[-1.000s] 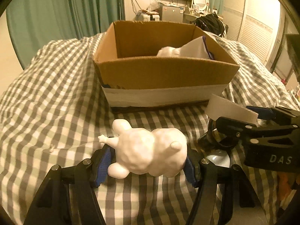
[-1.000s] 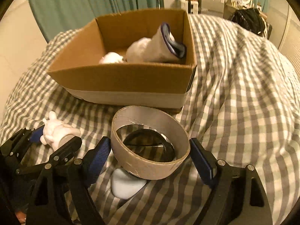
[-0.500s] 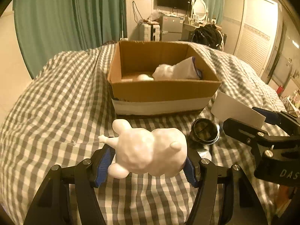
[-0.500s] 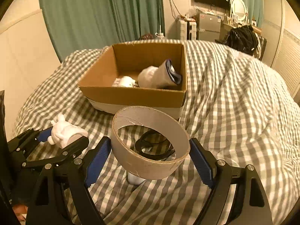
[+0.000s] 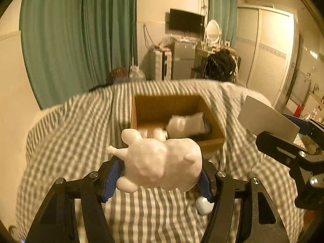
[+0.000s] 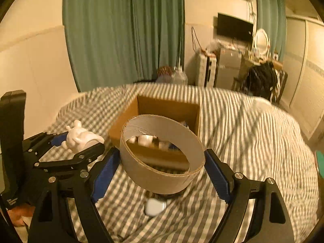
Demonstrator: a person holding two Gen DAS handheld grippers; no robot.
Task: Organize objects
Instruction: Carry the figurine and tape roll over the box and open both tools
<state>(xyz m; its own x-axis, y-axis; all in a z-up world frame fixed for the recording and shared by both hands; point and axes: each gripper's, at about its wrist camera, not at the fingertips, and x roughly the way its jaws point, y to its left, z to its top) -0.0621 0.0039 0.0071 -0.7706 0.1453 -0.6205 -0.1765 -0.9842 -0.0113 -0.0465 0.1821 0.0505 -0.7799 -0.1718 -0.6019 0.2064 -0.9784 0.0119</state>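
- Left tool (image 5: 162,174): pinching white lumpy figurine (image 5: 162,166), held above the bed (image 5: 66,141), short of the cardboard box (image 5: 212,141).
- Right tool (image 6: 162,170): clamped on cardboard ring (image 6: 162,180), also above the bed.
- Box sits mid-bed, toward the far edge; white items inside.
- Small white object (image 6: 155,207) lies on the checked cover under the ring.

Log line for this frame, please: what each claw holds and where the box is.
left claw: shut on white figurine | right claw: shut on cardboard ring | cardboard box: open, ahead on checked bedcover
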